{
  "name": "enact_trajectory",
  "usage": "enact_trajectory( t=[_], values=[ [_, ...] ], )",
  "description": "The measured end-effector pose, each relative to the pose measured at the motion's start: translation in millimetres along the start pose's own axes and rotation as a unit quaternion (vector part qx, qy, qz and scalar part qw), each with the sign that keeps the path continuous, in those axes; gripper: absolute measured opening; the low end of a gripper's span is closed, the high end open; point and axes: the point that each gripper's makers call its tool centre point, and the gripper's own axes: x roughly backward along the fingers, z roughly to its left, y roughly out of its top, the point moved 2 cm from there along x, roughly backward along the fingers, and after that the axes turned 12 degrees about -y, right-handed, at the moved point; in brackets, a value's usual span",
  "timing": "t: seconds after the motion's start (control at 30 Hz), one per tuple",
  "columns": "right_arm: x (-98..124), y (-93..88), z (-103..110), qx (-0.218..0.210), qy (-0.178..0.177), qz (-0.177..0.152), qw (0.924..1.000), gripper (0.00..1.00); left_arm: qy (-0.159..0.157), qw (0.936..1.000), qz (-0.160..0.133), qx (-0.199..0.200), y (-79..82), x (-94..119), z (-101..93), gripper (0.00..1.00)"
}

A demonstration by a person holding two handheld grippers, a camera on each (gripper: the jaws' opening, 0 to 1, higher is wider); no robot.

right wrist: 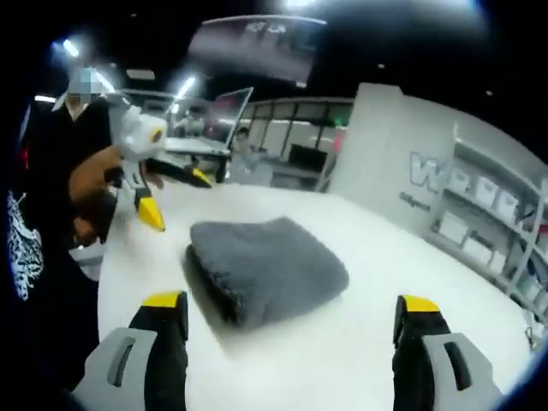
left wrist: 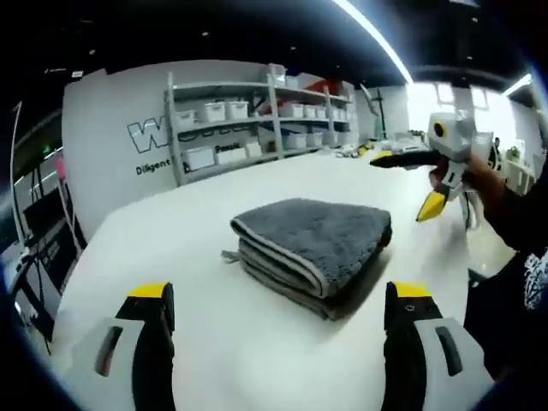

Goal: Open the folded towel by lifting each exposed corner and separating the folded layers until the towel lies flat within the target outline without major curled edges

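A grey towel (left wrist: 321,235) lies folded in several layers on the white table (left wrist: 171,248), its pale-edged folds facing the left gripper view. My left gripper (left wrist: 279,291) hangs open just short of it, jaws wide apart with nothing between them. My right gripper (left wrist: 411,181) comes in from the right, held by a hand above the table beyond the towel, its yellow tips apart. In the right gripper view the towel (right wrist: 270,265) sits just ahead of my open right gripper (right wrist: 289,301), and the left gripper (right wrist: 174,195) hovers open at the towel's far left.
Metal shelves with white bins (left wrist: 257,120) stand behind the table against a lettered wall, and also show as shelves (right wrist: 505,214) at the right. A person in black clothing (right wrist: 43,214) stands at the table's edge. Bare table (right wrist: 385,257) surrounds the towel.
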Motion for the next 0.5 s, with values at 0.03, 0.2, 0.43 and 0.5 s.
enact_trajectory(
  t=[0.03,0.2,0.43,0.5],
  values=[
    [1,3.8,-2,0.006,-0.002,-0.001,1.0000,1.00,0.004,0.9996,-0.020,0.019,4.1,-1,-3.2,1.00],
    [2,23.3,-17,0.038,-0.012,-0.006,0.9992,1.00,-0.011,0.9921,-0.079,0.097,10.2,-6,-25.8,1.00],
    [2,45.1,-25,0.068,-0.018,-0.014,0.9974,1.00,-0.005,0.9719,-0.141,0.188,15.1,-1,-35.7,1.00],
    [3,50.1,-26,0.073,-0.019,-0.017,0.9970,1.00,-0.024,0.9633,-0.148,0.223,13.4,-3,-45.8,1.00]
  ],
)
